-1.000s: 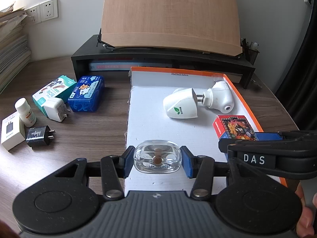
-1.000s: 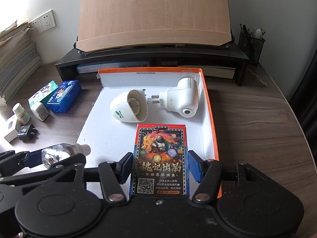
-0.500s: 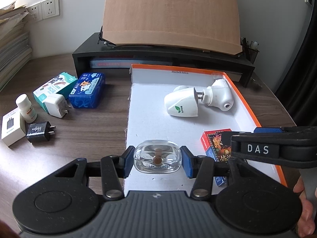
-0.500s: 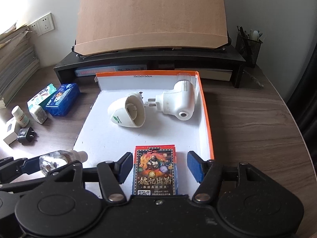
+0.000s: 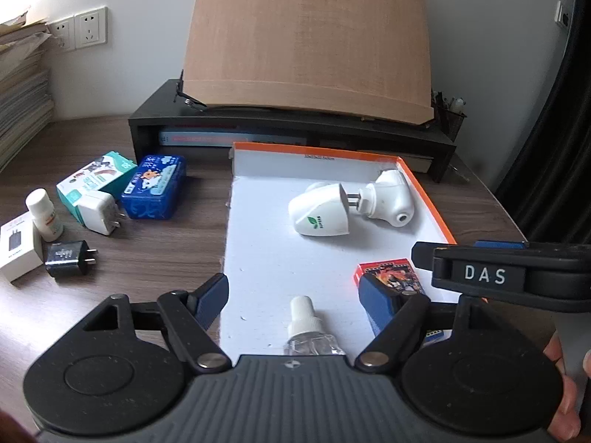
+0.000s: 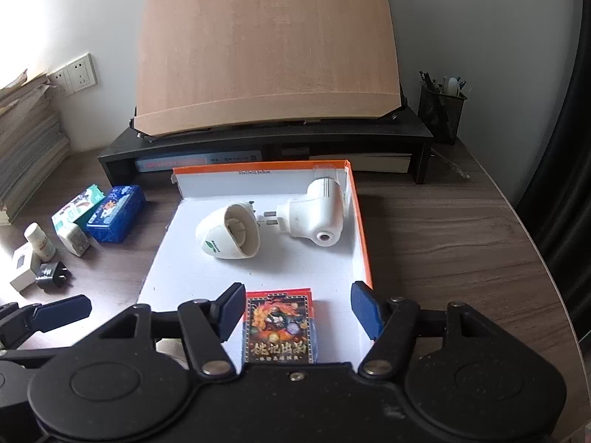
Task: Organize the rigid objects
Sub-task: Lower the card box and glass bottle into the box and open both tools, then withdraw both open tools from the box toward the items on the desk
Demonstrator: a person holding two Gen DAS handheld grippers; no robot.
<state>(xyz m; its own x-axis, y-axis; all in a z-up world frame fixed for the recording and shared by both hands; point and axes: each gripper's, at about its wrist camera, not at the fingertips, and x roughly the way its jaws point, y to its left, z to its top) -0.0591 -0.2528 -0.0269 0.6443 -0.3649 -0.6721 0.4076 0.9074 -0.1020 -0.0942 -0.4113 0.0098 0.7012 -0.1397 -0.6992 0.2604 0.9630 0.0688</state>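
Left gripper: jaws apart, having just been opening; a second ago they clamped the clear bottle, now neither pad touches it.
Clear bottle: lies on the white floor of the box between the left pads, white cap pointing away from the camera; its base is hidden behind the gripper body.
Right gripper: jaws spread, having just been opening; the card pack sits between them with a gap on each side.
Card pack: rests flat on the box floor near the front right corner; a second ago it filled the space between the pads.
Box: orange-rimmed, white inside, on the wooden desk.
Two white plug-in devices: at the far end of the box, prongs facing each other, placement unchanged.
Outside the box, left: blue tin, teal carton, white charger, small white bottle, black charger, white carton; all unchanged.
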